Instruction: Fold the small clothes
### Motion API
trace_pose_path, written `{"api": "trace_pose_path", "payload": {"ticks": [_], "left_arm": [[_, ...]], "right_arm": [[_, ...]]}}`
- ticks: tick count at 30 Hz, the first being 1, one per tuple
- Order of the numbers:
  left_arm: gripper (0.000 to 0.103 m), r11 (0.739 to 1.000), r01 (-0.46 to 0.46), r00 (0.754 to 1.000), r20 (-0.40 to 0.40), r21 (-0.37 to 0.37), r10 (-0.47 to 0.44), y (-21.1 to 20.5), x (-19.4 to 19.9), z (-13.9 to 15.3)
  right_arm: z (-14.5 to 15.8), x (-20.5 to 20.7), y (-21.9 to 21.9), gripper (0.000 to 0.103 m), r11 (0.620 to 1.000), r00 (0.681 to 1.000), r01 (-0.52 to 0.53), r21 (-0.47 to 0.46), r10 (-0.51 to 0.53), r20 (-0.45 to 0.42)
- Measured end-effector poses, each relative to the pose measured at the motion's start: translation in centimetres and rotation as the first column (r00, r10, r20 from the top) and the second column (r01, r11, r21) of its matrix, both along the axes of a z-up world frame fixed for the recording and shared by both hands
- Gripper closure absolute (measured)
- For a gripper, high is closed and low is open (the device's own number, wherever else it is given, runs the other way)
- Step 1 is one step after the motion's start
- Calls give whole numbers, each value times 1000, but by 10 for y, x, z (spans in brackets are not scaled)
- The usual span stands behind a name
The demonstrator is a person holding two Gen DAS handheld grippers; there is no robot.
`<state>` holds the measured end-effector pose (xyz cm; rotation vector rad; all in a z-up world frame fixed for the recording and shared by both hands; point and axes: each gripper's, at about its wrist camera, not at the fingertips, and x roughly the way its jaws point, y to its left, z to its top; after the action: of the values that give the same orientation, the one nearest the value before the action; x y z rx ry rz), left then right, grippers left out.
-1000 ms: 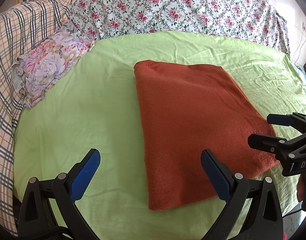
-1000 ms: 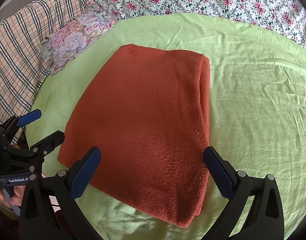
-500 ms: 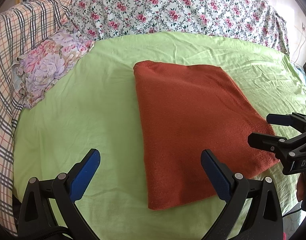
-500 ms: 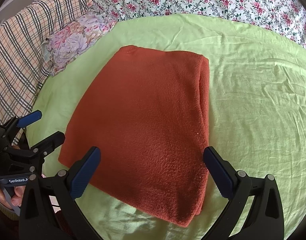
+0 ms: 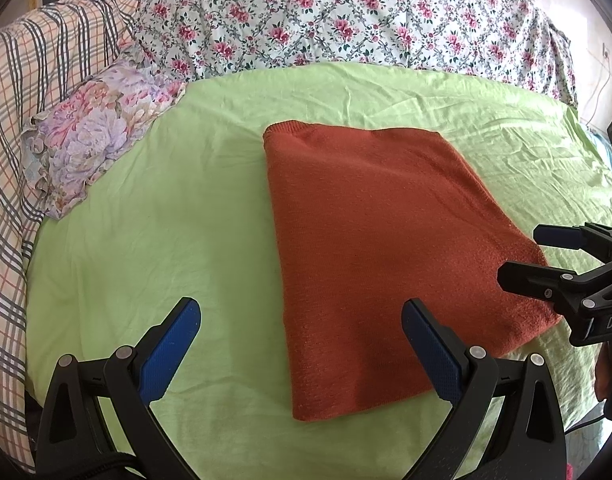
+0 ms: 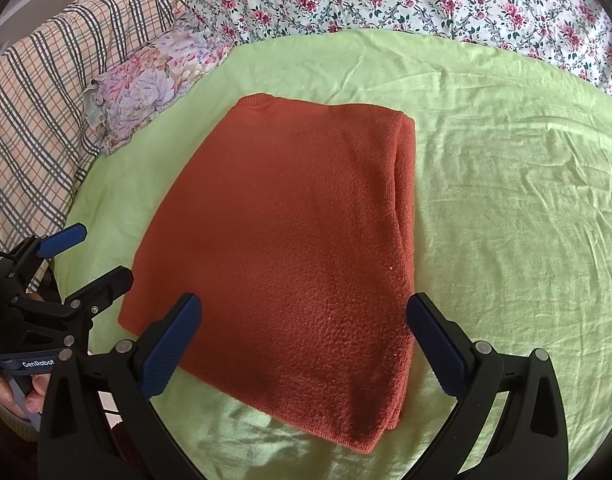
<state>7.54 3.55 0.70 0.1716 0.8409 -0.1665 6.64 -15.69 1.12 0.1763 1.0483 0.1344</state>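
A rust-orange knitted garment (image 5: 385, 248) lies folded into a flat rectangle on the light green sheet (image 5: 154, 216); the right wrist view shows it (image 6: 290, 240) with its stacked layers along the right side. My left gripper (image 5: 302, 344) hovers open over the garment's near left corner, holding nothing. The right gripper (image 6: 302, 340) is also open, above the near edge of the cloth, empty. Each gripper appears in the other's view: the right one (image 5: 525, 256) at the garment's right corner, the left one (image 6: 94, 256) at its left corner.
A floral lilac pillow (image 5: 94, 136) lies at the sheet's far left. A plaid blanket (image 5: 10, 128) covers the left side and a rose-patterned cover (image 5: 345, 12) runs along the back. Bare green sheet (image 6: 505, 200) spreads right of the garment. A hand (image 6: 10, 392) grips the left tool.
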Motion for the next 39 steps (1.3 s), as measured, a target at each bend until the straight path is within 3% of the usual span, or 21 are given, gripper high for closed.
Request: {"api": "trace_pose_path", "payload": {"ticks": [13,19,39], "left_arm": [[2,1000,20,1000,-16,-3,-20,-3,7,-2],[2,998,35,999,-38,-44,-37,-3,16,-2],[2,999,33,999,-36,-35,-34,-9,28,-3]], "right_arm": [[9,2,-4,1,1000,1000,-3,-23,4,20],[4,6,-11,1,1000,1000,2,-18,-2,8],[-10,14,-23,1,1000,1000,18,3,-18,-12]]}}
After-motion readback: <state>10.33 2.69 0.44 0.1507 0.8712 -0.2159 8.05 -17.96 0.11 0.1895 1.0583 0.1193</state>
